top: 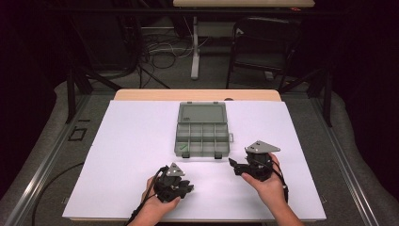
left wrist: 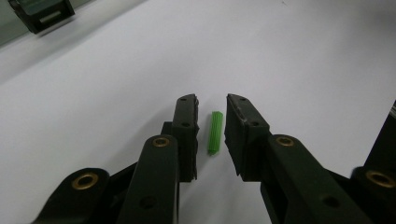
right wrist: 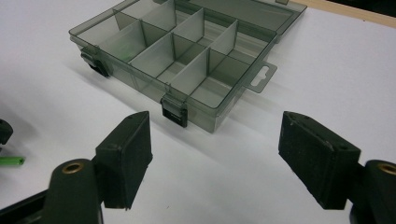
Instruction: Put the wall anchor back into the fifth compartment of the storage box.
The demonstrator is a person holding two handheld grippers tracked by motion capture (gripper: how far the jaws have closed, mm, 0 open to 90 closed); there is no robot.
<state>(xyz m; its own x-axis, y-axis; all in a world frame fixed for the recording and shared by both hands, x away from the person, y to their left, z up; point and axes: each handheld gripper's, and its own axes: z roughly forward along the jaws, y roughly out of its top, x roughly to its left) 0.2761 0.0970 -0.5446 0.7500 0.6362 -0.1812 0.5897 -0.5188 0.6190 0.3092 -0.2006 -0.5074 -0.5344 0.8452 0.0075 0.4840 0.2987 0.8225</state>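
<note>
A small green ribbed plug point(left wrist: 215, 133) lies on the white sheet between the jaws of my left gripper point(left wrist: 212, 101). The jaws stand slightly apart on either side of it, open and not touching it. In the high view the left gripper point(top: 188, 188) sits near the table's front edge. My right gripper point(top: 236, 167) is open wide with nothing between its jaws, and points at a grey clear organizer box point(right wrist: 135, 79). The same plug point(right wrist: 11, 161) shows at the left edge of the right gripper view.
The organizer box point(top: 202, 141) lies mid-table with its lid point(top: 202, 114) folded back, dividers forming several compartments. A second green piece point(top: 182, 148) lies in its near-left compartment. Two black latches point(right wrist: 173, 112) face me. White sheet point(top: 131, 141) covers the table; a chair point(top: 263, 42) stands beyond.
</note>
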